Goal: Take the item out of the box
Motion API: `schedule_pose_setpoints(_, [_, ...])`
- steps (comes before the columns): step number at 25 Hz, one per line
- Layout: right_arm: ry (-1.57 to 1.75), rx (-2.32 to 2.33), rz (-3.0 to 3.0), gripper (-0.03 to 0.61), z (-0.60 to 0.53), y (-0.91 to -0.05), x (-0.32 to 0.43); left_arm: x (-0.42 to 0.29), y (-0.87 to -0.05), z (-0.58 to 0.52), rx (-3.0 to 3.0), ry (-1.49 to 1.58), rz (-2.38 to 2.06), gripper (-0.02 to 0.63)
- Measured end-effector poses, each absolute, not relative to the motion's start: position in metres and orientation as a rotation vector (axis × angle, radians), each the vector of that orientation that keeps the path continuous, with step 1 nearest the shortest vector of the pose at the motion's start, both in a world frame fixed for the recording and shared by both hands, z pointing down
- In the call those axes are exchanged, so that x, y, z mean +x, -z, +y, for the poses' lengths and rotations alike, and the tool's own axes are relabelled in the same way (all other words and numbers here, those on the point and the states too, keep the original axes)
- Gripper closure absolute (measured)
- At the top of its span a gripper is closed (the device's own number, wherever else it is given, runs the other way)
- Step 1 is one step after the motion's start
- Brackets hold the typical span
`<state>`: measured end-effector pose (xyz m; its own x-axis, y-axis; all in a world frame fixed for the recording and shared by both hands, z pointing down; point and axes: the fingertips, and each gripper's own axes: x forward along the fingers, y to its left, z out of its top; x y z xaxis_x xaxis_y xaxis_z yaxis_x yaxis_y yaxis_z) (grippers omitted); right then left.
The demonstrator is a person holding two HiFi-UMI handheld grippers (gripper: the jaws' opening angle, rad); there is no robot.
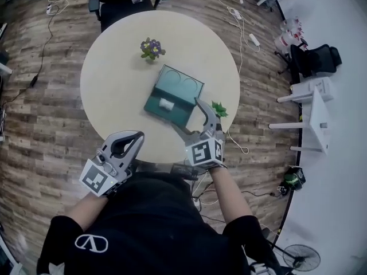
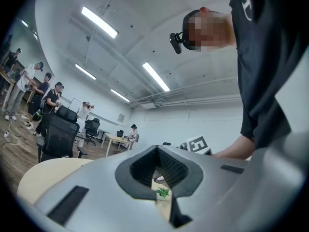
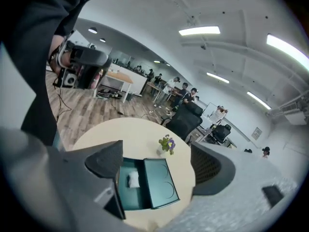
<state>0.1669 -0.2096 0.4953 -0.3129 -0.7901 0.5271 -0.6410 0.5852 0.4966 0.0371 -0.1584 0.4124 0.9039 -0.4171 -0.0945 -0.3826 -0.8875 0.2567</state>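
Black T-shirt (image 1: 155, 222), two grey hand-held grippers
The short-sleeved shirt carries a white oval emblem (image 1: 92, 243). The left gripper (image 1: 136, 135) and right gripper (image 1: 186, 114) are pale grey with dark ribbed jaws, each bearing a white cube (image 1: 205, 152) of black square markers.

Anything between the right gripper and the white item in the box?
Nothing. In the right gripper view, the right gripper's open jaws frame the white item, which lies uncovered in the open box; the stretch is bare.
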Motion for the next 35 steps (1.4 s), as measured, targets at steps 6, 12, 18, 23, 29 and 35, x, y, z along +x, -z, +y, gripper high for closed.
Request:
schedule_pose_setpoints(6, [0.136,0.939,-1.999,0.175,-0.243,-0.58,0.163,0.014,-0.442,-0.157,2.783,0.165,-0.682,0.608])
schedule_pose_setpoints(12, [-0.051,0.764,-1.928,0.227,-0.26,-0.668,0.166,-0.002,-0.454,-0.156,2.726,0.19,-0.769,0.609])
schedule_pose_setpoints(18, [-0.167,0.642,-1.857,0.279,-0.273,-0.726,0.169,-0.013,-0.483,-0.147,2.662,0.104,-0.793,0.608])
schedule_pose_setpoints(23, [-0.214,0.549,-1.798,0.307,-0.273,-0.768,0.171,-0.021,-0.497,-0.142,2.629,0.077,-0.829,0.608])
schedule_pose_setpoints(29, [-0.271,0.469,-1.746,0.325,-0.27,-0.801,0.172,-0.026,-0.509,-0.137,2.591,0.057,-0.86,0.609])
schedule_pose_setpoints(35, [-0.315,0.416,-1.678,0.348,-0.267,-0.824,0.173,-0.028,-0.514,-0.134,2.576,0.058,-0.873,0.608])
